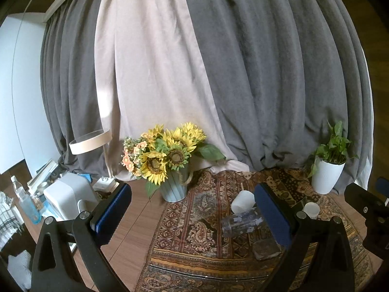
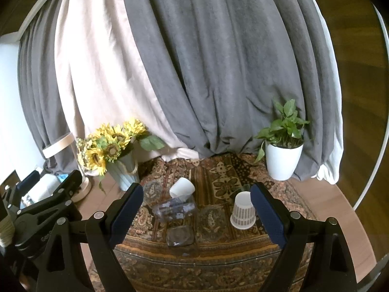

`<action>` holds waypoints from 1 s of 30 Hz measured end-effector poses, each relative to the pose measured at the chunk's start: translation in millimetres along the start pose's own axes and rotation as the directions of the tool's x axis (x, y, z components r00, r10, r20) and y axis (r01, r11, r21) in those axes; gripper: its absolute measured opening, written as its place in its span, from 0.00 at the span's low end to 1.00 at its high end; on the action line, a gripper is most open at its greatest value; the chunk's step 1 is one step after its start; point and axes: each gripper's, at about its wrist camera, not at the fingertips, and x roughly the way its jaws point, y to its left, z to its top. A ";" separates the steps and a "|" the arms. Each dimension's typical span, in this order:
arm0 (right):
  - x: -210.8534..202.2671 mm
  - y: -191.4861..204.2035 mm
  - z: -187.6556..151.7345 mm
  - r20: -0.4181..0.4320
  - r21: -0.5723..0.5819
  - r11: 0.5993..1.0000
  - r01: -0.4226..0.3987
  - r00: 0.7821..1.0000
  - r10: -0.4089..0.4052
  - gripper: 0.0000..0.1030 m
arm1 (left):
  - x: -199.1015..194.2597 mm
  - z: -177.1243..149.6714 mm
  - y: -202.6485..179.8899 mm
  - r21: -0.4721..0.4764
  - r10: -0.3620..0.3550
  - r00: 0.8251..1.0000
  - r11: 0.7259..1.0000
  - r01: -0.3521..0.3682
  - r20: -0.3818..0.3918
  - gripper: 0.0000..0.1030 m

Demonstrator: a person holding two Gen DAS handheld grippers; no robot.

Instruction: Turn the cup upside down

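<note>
A white patterned paper cup (image 2: 243,210) stands upside down on the patterned cloth (image 2: 218,262), just left of my right gripper's right finger (image 2: 267,216). In the left wrist view it shows partly behind the right finger (image 1: 311,209). A plain white cup (image 2: 182,188) lies tilted on its side farther back, also in the left wrist view (image 1: 243,202). My right gripper (image 2: 197,214) is open and empty above the cloth. My left gripper (image 1: 192,214) is open and empty, held to the left.
A clear plastic bottle (image 2: 175,209) lies on its side by the plain cup. A flat clear dish (image 2: 180,237) lies in front of it. A sunflower vase (image 2: 124,170) stands back left, a potted plant (image 2: 282,160) back right. Curtains hang behind. Clutter sits at the left (image 1: 65,194).
</note>
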 end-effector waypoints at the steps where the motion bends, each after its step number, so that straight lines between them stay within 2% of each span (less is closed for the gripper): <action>1: 0.3 0.2 0.3 0.001 0.002 1.000 0.002 1.000 -0.002 0.87 | 0.4 0.4 0.1 -0.001 0.000 1.000 1.000 0.000 0.001 1.00; 30: 2.8 2.3 2.4 0.013 -0.004 1.000 0.022 1.000 -0.022 0.88 | 10.8 7.2 -0.1 0.000 -0.014 1.000 1.000 0.014 0.014 1.00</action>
